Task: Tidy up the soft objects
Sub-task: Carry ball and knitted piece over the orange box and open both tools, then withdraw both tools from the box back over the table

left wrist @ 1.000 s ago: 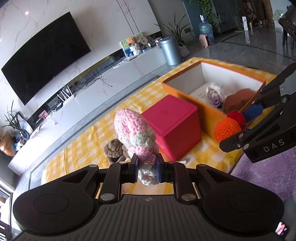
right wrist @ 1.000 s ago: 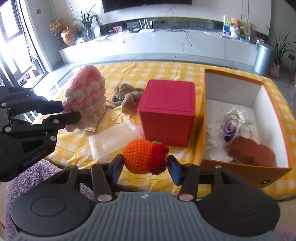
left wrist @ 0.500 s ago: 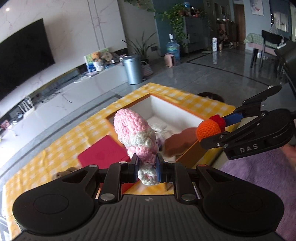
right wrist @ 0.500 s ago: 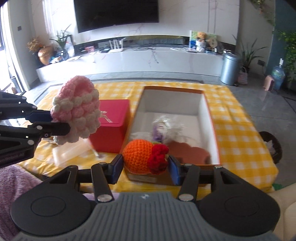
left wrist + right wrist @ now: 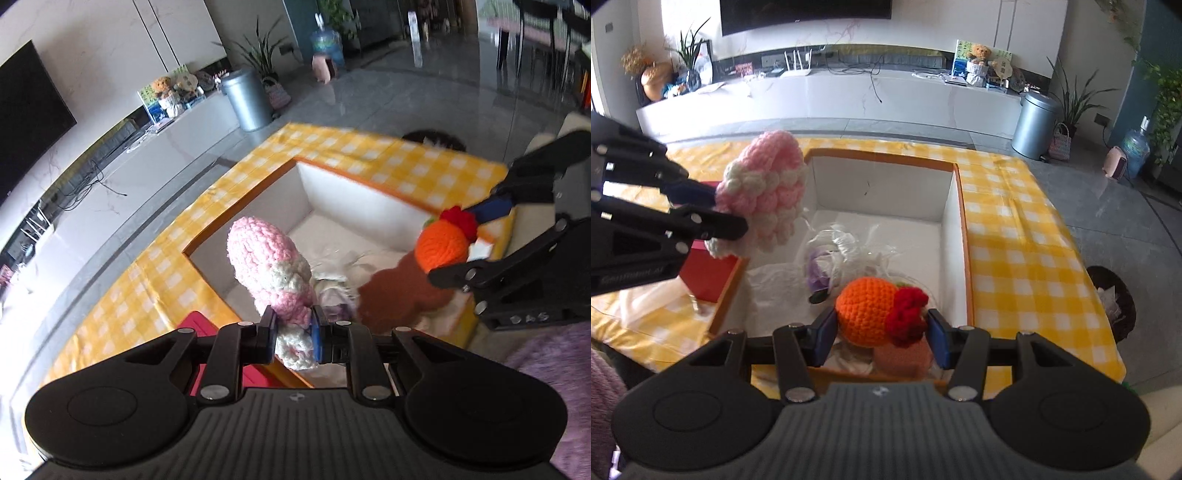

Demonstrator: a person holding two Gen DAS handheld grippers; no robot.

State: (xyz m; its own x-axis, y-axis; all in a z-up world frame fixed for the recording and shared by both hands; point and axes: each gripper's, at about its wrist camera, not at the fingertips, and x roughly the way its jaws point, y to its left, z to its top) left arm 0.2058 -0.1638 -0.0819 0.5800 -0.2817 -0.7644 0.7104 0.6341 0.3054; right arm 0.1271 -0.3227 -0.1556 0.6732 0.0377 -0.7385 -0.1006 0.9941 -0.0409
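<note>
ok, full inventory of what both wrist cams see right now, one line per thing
pink crochet toy: 1, pink and cream, held above the box's left edge
orange crochet toy: 1, orange with a red flower, held over the box's near end
box: 1, orange outside, white inside, open, on the tablecloth
brown soft toy: 1, brown, inside the box
wrapped purple flower: 1, purple in clear wrap, inside the box
red box: 1, red, left of the open box
tablecloth: 1, yellow and white check, under everything
bin: 1, grey, on the floor behind
TV: 1, black, on the far wall
left gripper: shut on the pink crochet toy
right gripper: shut on the orange crochet toy
</note>
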